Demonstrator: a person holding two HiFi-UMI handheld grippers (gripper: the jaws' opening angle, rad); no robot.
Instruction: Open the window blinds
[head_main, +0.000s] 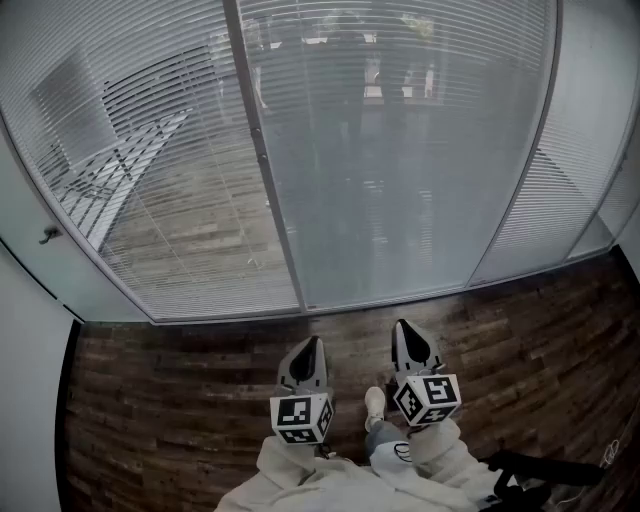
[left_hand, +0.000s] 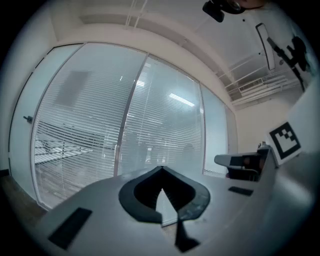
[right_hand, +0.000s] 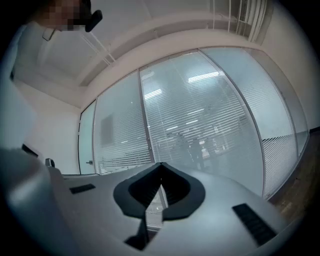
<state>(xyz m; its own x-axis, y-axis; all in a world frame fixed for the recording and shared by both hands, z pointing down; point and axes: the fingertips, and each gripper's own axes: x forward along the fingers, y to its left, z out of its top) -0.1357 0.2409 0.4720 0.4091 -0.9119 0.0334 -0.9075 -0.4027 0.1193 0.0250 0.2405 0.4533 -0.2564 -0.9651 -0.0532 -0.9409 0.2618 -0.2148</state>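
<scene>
White slatted blinds (head_main: 400, 150) hang behind a tall glass wall, with their slats turned nearly flat and dim shapes showing through. The blinds fill the left gripper view (left_hand: 165, 125) and the right gripper view (right_hand: 200, 115). My left gripper (head_main: 312, 343) and right gripper (head_main: 402, 326) are held low, side by side and close to my body, and point level at the glass from a step back. In both gripper views the jaws meet at the tip, on the left (left_hand: 161, 168) and on the right (right_hand: 161, 164). Nothing is between them.
A metal mullion (head_main: 265, 160) splits the glass in front of me. A door handle (head_main: 47, 236) sits on the panel at the far left. Dark wood floor (head_main: 180, 400) runs up to the window base. My shoe (head_main: 375, 403) and a black item (head_main: 540, 470) are near my feet.
</scene>
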